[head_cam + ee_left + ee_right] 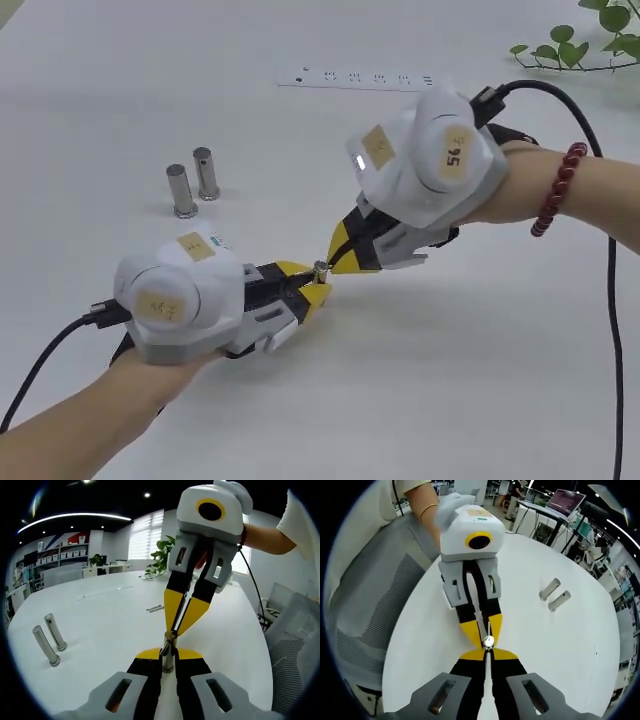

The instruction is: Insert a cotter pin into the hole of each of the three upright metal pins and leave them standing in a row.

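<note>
My left gripper (pixel 318 285) is shut on a short steel pin (pixel 321 268) and holds it just above the white table (pixel 440 380). In the left gripper view the steel pin (pixel 168 652) stands upright between my jaws. My right gripper (pixel 335 258) meets it tip to tip from the upper right, shut on a thin wire cotter pin (pixel 181 614) whose end touches the pin's top. In the right gripper view the steel pin's round end (pixel 488 641) sits just past my closed jaws. Two more steel pins (pixel 180 190) (pixel 205 172) stand upright side by side at the left.
Spare cotter pins (pixel 155 608) lie on the table beyond the grippers. A white power strip (pixel 355 77) lies at the far edge and a plant (pixel 585 45) at the far right. Black cables (pixel 612 300) trail from both grippers. A mesh chair (pixel 295 655) stands beside the table.
</note>
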Motion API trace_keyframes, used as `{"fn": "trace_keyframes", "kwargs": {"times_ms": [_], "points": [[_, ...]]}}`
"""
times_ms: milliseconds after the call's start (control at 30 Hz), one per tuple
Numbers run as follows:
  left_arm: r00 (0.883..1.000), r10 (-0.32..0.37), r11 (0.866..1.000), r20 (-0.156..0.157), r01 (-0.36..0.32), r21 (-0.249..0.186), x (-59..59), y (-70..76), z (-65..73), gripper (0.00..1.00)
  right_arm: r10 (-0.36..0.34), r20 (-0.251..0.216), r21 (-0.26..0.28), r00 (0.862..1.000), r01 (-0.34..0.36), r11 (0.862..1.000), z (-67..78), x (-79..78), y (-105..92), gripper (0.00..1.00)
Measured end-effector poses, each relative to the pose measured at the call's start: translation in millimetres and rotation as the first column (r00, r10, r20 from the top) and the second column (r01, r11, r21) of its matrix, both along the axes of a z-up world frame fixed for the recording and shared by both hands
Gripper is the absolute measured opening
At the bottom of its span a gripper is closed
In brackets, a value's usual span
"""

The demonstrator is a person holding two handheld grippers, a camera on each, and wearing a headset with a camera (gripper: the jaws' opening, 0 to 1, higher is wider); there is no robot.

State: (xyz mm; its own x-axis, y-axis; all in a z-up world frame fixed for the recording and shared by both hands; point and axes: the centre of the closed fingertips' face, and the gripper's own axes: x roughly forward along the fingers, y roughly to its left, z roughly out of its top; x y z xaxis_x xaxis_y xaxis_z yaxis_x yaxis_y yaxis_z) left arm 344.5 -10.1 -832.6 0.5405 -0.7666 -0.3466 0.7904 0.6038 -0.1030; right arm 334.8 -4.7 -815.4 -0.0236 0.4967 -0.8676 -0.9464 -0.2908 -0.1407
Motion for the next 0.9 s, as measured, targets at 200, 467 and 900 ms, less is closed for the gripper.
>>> {"fn": "trace_keyframes", "kwargs": {"times_ms": [200,467,900], "points": [[1.000,-0.001,1.000,-0.001,0.001,0.002,0.1,-0.2,-0.6,0.08,-0.011,-0.005,0.001,1.000,0.011,1.000,0.1,0.0,0.1,0.05],[1.000,0.006,1.000,-0.002,-0.006,0.003,0.6,-0.4,-0.9,0.08,-0.046,-0.027,0.007,0.999,0.047,0.999,-1.4,1.8,0.7,0.06],[1.000,0.014,1.000,-0.009,-0.014,-0.005,1.0,4.0,2.8,0.21,-0.086,-0.059,0.019,0.995,0.087,0.996,-3.2,2.5,0.0,0.12]]}}
